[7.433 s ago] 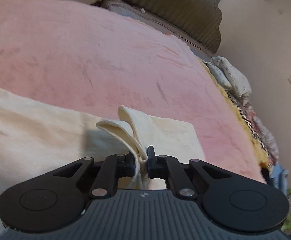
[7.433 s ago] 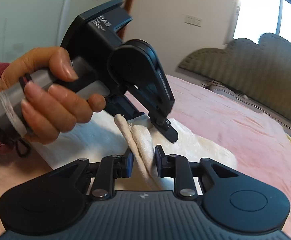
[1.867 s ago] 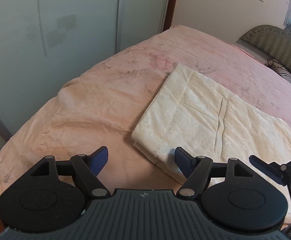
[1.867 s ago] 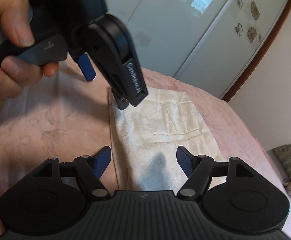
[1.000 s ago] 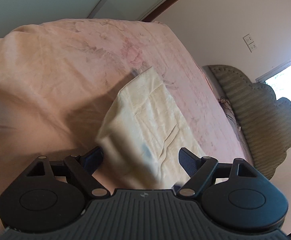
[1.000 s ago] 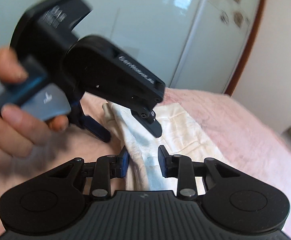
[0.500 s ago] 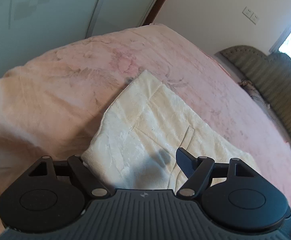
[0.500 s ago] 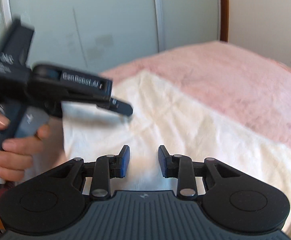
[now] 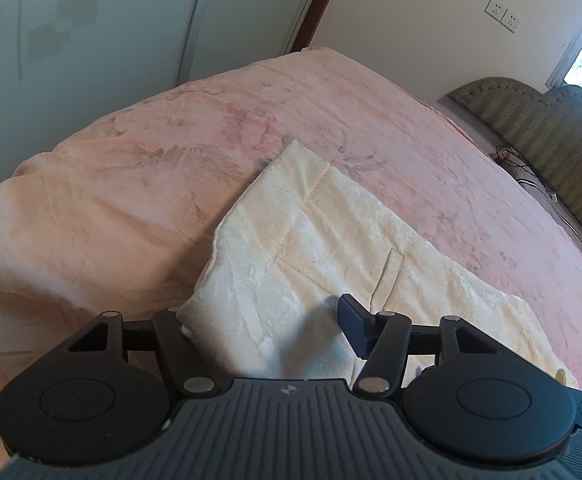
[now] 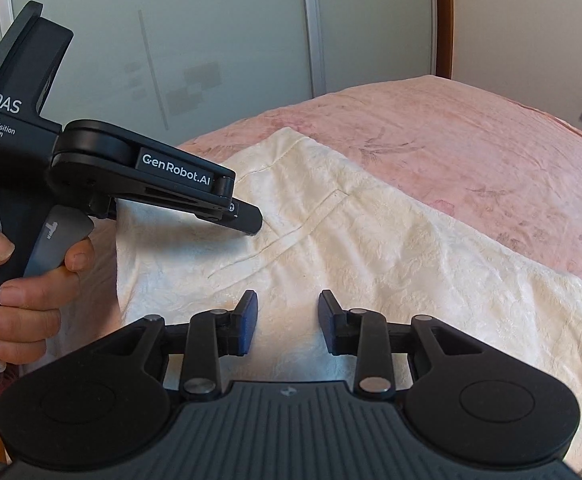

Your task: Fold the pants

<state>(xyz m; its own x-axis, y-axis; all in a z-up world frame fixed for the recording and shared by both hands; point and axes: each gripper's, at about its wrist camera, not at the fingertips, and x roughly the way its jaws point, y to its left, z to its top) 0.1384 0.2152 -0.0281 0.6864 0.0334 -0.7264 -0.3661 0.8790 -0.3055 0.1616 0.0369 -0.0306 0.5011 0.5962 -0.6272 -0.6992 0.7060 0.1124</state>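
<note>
Printed in white on the black plastic left gripper (image 10: pixel 247 220): "DAS Data Acquisition System", "GenRobot.AI"; spread wide across the near corner of cream, embossed, plush folded pants (image 9: pixel 315 248), flat on a pink velvety floral bedspread (image 9: pixel 131 184); blue-padded right gripper (image 10: pixel 287 322) parted, empty, over the same fabric.

Cream embossed pants (image 9: pixel 323 240) lie on a pink floral blanket (image 9: pixel 131 184).
</note>
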